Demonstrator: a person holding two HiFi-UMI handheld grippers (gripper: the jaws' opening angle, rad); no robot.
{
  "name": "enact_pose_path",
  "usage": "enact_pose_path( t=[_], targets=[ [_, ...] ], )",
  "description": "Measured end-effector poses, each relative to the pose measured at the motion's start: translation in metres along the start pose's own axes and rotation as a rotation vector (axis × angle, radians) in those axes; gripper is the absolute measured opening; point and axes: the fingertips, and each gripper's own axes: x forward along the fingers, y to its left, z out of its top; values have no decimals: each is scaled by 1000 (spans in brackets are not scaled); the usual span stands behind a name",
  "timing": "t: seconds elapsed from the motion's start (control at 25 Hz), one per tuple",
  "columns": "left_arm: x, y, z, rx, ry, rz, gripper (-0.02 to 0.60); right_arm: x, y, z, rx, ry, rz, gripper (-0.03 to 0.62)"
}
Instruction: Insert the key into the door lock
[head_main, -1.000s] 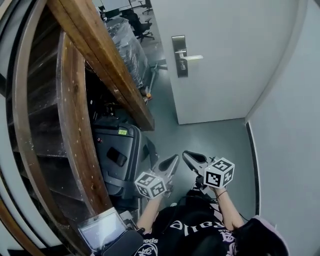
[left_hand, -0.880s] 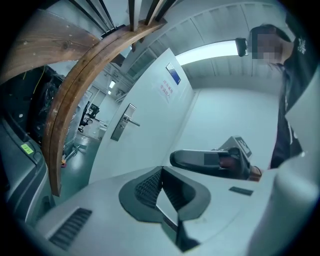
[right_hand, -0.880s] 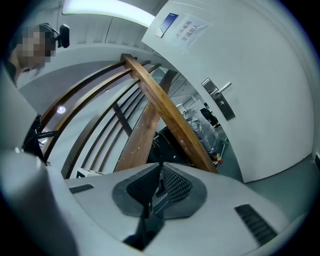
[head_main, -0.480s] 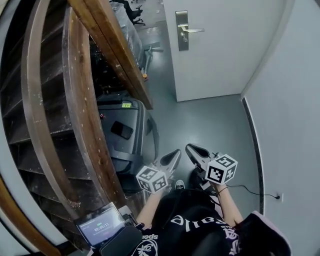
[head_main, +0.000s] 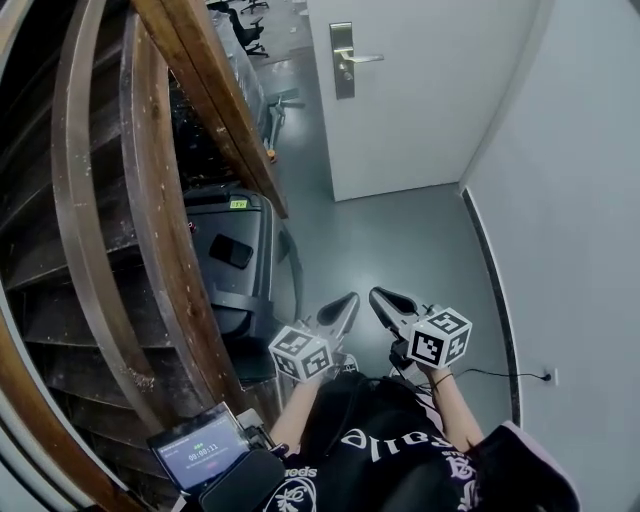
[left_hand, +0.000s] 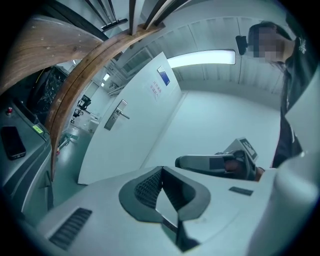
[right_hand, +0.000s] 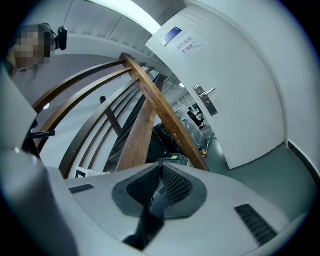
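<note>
The white door (head_main: 420, 100) stands ahead across the grey floor, with its metal lock plate (head_main: 343, 62) and lever handle (head_main: 365, 58) at the top of the head view. Both grippers are held low near the person's body, far from the door. My left gripper (head_main: 345, 303) is shut with nothing seen in it. Beside it, my right gripper (head_main: 380, 298) is shut on a small flat grey piece (right_hand: 157, 200) that seems to be the key. The lock plate (left_hand: 114, 116) is small and distant in the left gripper view. It is equally far off as the lock plate (right_hand: 206, 100) in the right gripper view.
Curved wooden stair beams (head_main: 200, 90) fill the left side. Under them sits a dark case (head_main: 250, 290) with a phone (head_main: 230, 250) on top. A lit screen (head_main: 200, 450) is at the bottom left. A white wall (head_main: 570, 200) closes the right, with a socket and cable (head_main: 545, 376).
The view has shifted: the door's lock plate has moved up and left in the picture and more floor shows. Both grippers keep the same shut pose side by side.
</note>
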Motion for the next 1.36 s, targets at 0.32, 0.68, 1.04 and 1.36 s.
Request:
enact_pose_path(
  t=[0.32,0.68,1.04,1.36],
  targets=[
    [0,-34,-4,33,-24,35,5,-41,-5,3,-4,-22,-1,35],
    [10,-92,-21,138,14,37,5,-82,-7,-1,5,-16,43,35],
    [22,-116,-36,249,71,87,5,-106,-12,-8,-5,12,72,35],
    [34,-122,-46,288,105,89,5,-119,-24,-7,-11,3,56,35]
  ],
)
